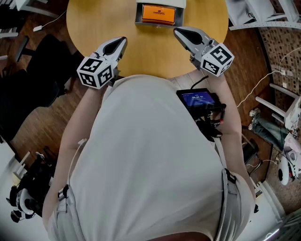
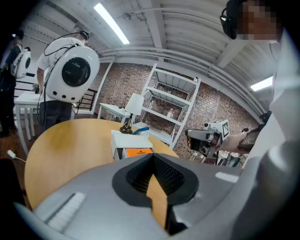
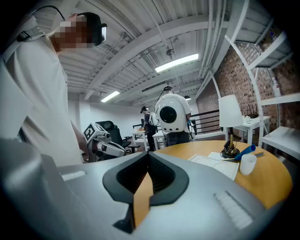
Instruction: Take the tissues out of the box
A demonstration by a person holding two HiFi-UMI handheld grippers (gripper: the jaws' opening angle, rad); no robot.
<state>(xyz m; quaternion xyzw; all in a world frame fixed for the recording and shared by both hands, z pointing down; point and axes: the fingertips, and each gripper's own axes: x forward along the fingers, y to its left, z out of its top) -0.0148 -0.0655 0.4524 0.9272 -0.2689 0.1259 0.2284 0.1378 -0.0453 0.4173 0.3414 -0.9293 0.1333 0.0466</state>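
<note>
The tissue box (image 1: 158, 14), white with an orange face, lies at the far side of the round wooden table (image 1: 94, 23). In the left gripper view the box (image 2: 133, 146) lies ahead in the middle of the table. No tissue shows outside it. My left gripper (image 1: 121, 42) hovers over the near table edge with its jaws together and nothing in them. My right gripper (image 1: 178, 32) is shut and empty too, its tips a short way in front of the box's right corner. Both grippers' (image 2: 158, 197) (image 3: 143, 192) own views show closed jaws.
A desk lamp's base (image 2: 126, 126), a blue object (image 3: 244, 152) and a white cup (image 3: 247, 164) stand behind the box. A black chair (image 1: 42, 61) sits left of the table. White shelving (image 2: 171, 108) and people with round white backpacks (image 3: 172, 112) stand beyond.
</note>
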